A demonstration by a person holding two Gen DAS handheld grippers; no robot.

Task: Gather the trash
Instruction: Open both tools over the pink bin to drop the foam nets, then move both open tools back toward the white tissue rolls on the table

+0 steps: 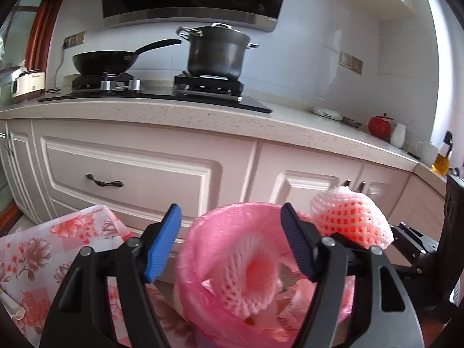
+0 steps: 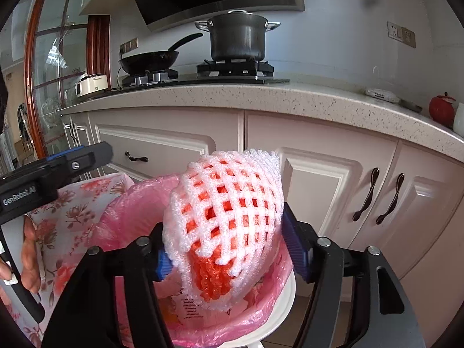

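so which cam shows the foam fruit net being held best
The right wrist view: the foam fruit net fills its centre, clamped in the right tongs above the pink-lined bin. The left wrist view shows it small at the right.

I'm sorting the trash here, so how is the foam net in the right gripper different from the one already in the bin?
The held foam net is clamped in the right gripper above the bin; the binned foam net lies loose inside the pink liner. The held one shows orange-red inside, the binned one pale pink. Both are white mesh foam.
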